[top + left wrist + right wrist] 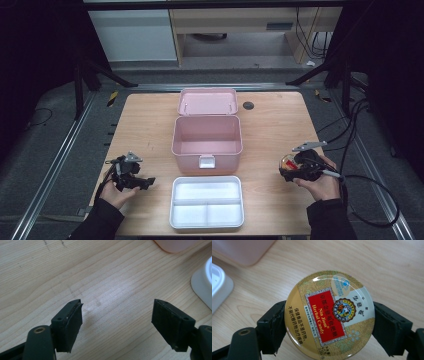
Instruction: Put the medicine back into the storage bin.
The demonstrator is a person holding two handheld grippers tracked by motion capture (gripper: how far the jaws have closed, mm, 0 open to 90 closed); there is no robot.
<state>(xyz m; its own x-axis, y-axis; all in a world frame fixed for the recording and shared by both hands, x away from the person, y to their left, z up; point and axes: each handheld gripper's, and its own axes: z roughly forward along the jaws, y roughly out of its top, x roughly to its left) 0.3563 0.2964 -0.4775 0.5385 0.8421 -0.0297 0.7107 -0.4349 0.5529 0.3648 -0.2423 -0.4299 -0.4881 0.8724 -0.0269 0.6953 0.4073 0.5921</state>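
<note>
Right gripper [329, 326] clamps round Nin Jiom candy tin [329, 315] at its rim, above table right of pink box [207, 136]. Left gripper [117, 325] wide, empty. Keep tin level; likely destination box or white tray [207, 202].

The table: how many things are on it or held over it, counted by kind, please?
Pink box, lid open: 1
White divided tray: 1
Round candy tin, held between the right gripper's fingers: 1
Grippers, counting the open, empty left gripper: 2
Total: 5
</note>
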